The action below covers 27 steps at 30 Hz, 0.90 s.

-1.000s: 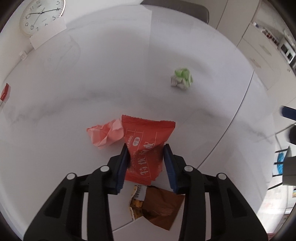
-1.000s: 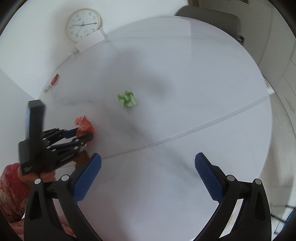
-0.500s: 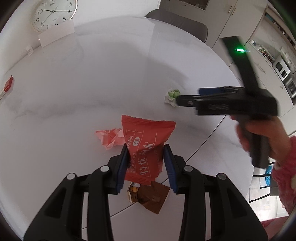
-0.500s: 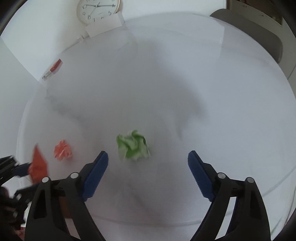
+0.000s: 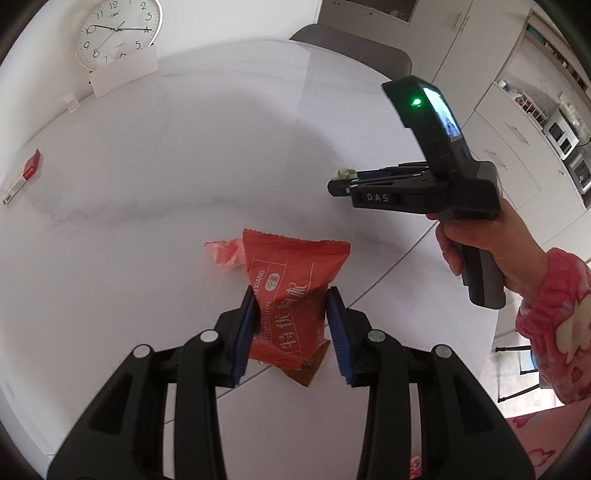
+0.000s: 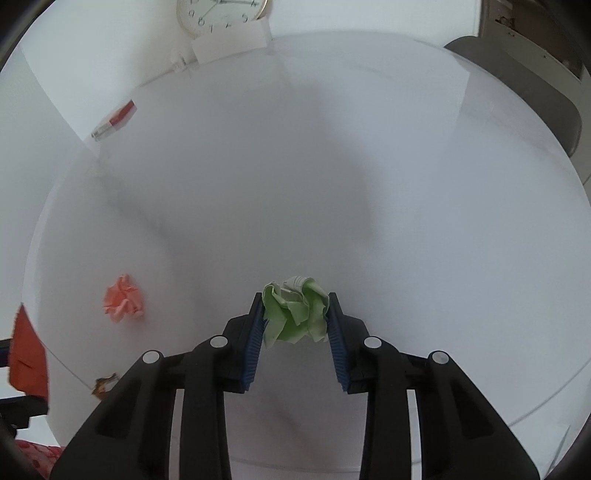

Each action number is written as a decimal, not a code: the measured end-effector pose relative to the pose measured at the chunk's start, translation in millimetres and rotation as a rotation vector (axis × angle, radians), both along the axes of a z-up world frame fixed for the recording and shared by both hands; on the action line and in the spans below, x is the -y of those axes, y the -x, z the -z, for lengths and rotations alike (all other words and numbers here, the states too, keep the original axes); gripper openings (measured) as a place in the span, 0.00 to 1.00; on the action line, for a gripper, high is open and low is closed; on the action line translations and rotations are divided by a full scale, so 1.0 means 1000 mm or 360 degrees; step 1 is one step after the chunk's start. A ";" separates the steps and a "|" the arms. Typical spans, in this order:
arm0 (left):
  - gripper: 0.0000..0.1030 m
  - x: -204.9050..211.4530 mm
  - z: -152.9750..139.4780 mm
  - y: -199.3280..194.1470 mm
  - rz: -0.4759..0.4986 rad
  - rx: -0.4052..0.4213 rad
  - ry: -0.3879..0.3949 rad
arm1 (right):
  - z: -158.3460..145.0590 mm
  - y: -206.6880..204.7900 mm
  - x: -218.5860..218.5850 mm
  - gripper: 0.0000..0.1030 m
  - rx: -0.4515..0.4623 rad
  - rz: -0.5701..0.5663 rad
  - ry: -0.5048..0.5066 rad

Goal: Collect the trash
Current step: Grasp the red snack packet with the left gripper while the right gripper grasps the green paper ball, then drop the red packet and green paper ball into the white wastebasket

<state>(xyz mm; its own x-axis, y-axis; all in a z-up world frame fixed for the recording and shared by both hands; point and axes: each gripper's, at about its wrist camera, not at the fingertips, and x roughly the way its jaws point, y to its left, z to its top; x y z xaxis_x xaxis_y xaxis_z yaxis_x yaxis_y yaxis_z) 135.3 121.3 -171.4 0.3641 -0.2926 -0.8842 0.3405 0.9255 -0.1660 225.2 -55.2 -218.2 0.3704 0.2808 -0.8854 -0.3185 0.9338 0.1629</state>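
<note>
The big round white table (image 6: 424, 221) is the landmark here, and all the trash sits on it or is held just above it. At the far edge of the table a clock (image 5: 117, 31) leans on the wall, with a small red box (image 6: 114, 120) near the left edge. The left gripper (image 5: 291, 325) holds the red bag (image 5: 290, 291) between its blue pads, which are pulled in narrow and press on both sides of the bag, so it hangs above the table. Under it, near the front edge of the table, a brown wrapper (image 5: 308, 369) peeks out, and a pink ball (image 6: 123, 299) of paper lies on the table just behind the bag. The right gripper (image 6: 295, 328) is more toward the middle of the table, and its jaws are closing on the green ball (image 6: 295, 312) of paper, which sits right between the pads and touches both. I think the step now is to grab the green ball. To do it well, the squeeze should finish before the lift, since crumpled paper is soft and could slip out. Then lift straight up, slowly. The left hand should keep its hold firm, because the bag is thin and smooth. The pink ball and the brown wrapper are not yet picked up.
</note>
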 end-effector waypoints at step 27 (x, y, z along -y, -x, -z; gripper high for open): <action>0.36 0.221 -0.018 0.126 0.0977 0.0026 0.0124 | -0.062 0.355 0.228 0.32 -0.0012 0.1056 -0.0128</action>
<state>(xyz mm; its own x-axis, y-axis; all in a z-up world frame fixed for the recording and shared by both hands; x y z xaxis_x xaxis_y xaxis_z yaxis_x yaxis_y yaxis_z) 9.4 -99.8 -153.4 0.1224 -0.5167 -0.8474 0.8100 0.5453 -0.2156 -129.6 -282.8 -156.2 0.4815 0.0609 -0.8743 0.3208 0.9161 0.2404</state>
